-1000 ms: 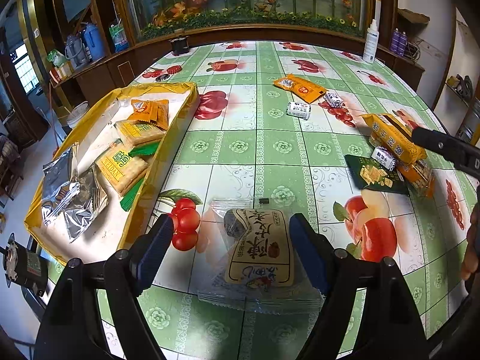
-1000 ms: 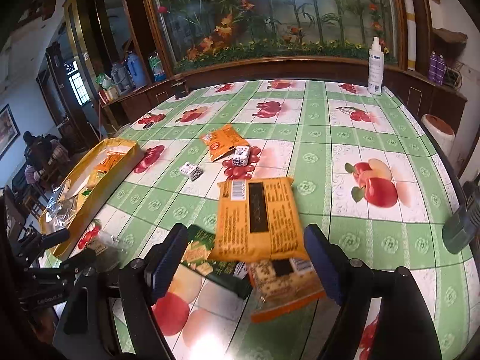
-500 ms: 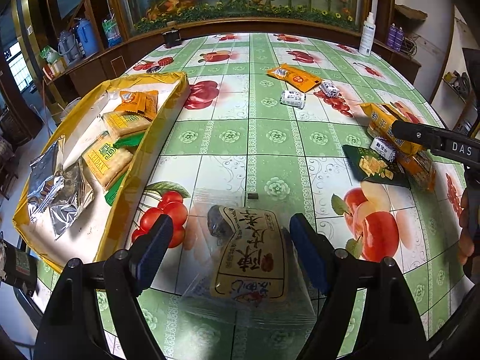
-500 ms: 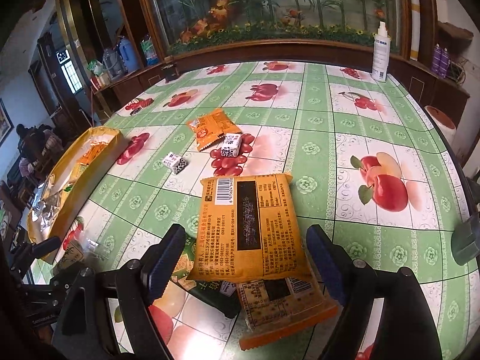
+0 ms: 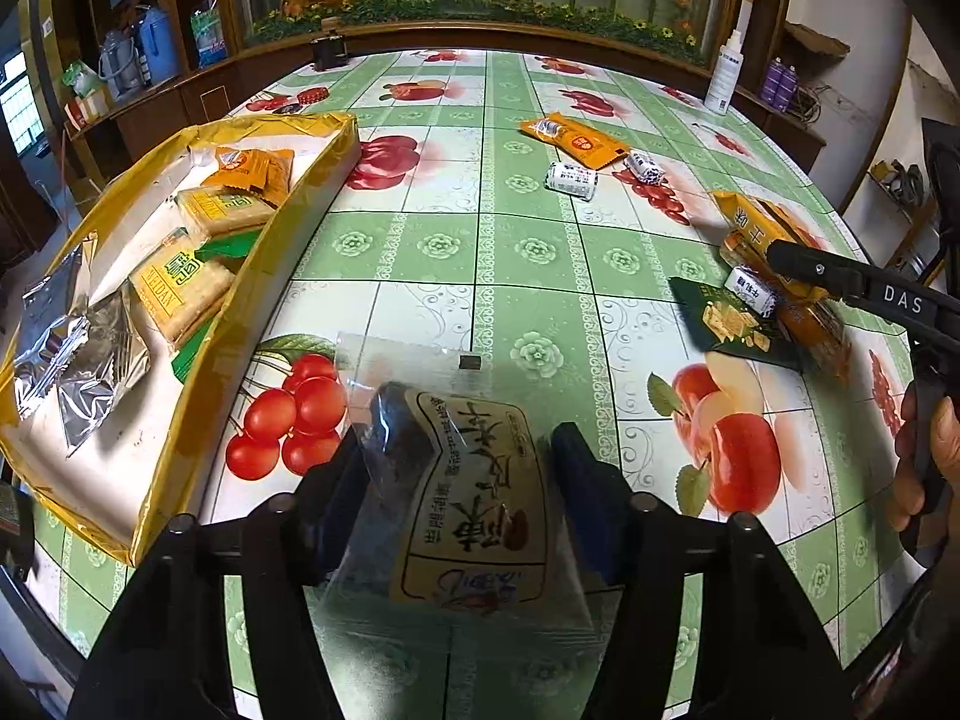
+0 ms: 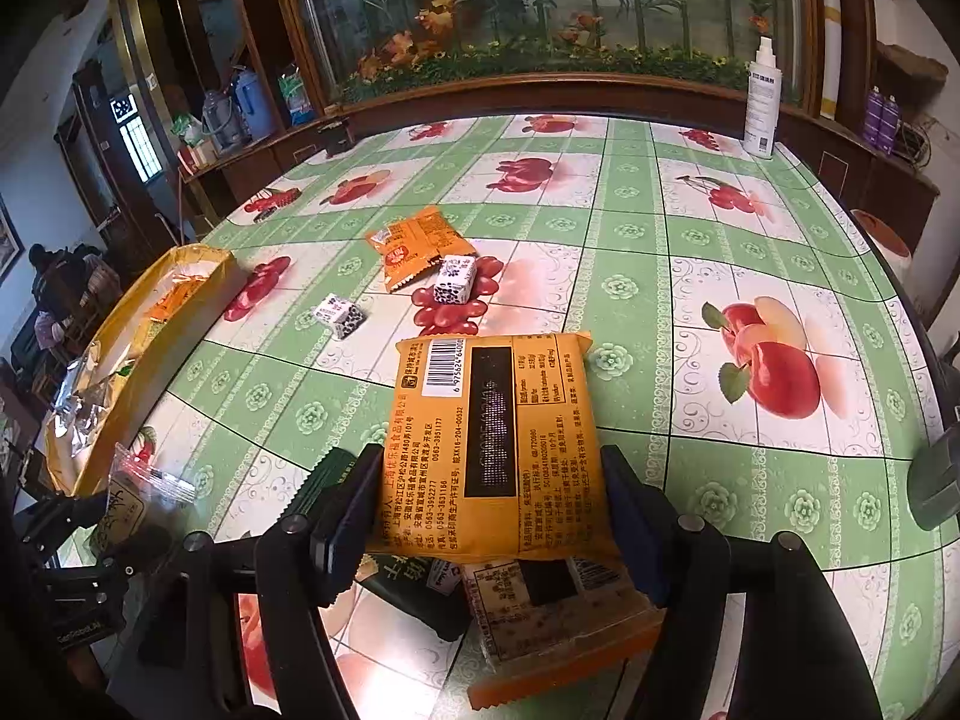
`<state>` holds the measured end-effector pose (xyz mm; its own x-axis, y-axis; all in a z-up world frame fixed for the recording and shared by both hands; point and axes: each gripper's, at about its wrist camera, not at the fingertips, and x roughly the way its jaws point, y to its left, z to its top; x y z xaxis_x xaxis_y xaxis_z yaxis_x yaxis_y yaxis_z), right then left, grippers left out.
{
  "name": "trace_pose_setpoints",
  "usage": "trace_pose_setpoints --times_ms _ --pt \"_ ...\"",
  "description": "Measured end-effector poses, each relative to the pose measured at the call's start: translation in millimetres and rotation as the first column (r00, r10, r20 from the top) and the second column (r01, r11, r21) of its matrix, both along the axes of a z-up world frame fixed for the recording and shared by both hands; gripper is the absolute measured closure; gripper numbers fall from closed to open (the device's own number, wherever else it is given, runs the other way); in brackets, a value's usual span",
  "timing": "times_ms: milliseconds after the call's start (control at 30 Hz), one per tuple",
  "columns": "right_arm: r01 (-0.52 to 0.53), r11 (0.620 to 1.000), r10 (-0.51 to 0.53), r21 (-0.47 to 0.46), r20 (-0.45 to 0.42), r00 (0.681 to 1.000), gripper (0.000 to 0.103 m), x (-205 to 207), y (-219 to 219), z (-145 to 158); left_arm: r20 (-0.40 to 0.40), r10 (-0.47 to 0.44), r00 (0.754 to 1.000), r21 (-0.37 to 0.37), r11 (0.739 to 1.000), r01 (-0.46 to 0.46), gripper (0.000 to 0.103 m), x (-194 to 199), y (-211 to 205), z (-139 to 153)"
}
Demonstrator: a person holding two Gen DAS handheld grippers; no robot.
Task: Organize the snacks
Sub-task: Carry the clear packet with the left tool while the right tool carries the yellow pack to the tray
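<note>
Left hand-held gripper [image 5: 459,480]: clenched on the clear date packet [image 5: 462,480], its dark pads pressing the wrapper from both sides.
Clear date packet: held between the left pads over the cherry print at the near edge of the bench [image 5: 528,252]; a dark candied piece shows through the film beside a cream label.
Yellow tray [image 5: 252,300]: at the left of the bench, holding silver foil packs [image 5: 66,348], yellow biscuit packs [image 5: 180,288] and a small orange packet [image 5: 255,171].
Middle of the bench: an orange sachet [image 6: 417,246] lies flat, with two small black-and-white wrapped candies [image 6: 455,279] just beside it.
Right hand-held gripper [image 6: 489,504]: clenched on the orange snack pack [image 6: 492,444], barcode side up.
Orange snack pack: gripped at its near end between the right pads, above a dark green packet [image 6: 324,480] and an amber-trimmed clear pack [image 6: 558,624] lying on the bench.
Far right edge: a white spray bottle [image 6: 761,99] stands upright by the wooden rim.
</note>
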<state>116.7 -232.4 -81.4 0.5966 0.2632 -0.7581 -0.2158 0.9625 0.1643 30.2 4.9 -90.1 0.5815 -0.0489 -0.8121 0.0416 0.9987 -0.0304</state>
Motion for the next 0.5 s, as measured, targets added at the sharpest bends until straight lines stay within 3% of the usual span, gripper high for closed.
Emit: trace_pose_setpoints --times_ms 233,267,333,500 --pt "-0.011 0.999 0.008 0.054 0.059 0.998 0.032 -11.6 -1.0 21.1 0.025 0.022 0.999 -0.098 0.995 -0.019 0.053 -4.2 16.7 8.7" --pt "-0.018 0.998 0.014 0.063 0.064 0.998 0.032 -12.9 0.8 23.9 0.037 0.026 0.999 -0.106 0.994 -0.022 0.060 -5.8 19.5 11.7" --pt "-0.037 0.995 0.030 0.089 0.069 0.997 0.032 -14.6 5.0 28.0 0.050 0.028 0.998 -0.136 0.991 -0.021 0.063 -8.5 25.4 16.9" --pt "-0.084 0.990 0.075 0.114 0.079 0.994 0.032 -20.0 22.7 34.2 0.069 0.051 0.996 -0.146 0.989 -0.041 0.068 -12.9 39.4 24.5"
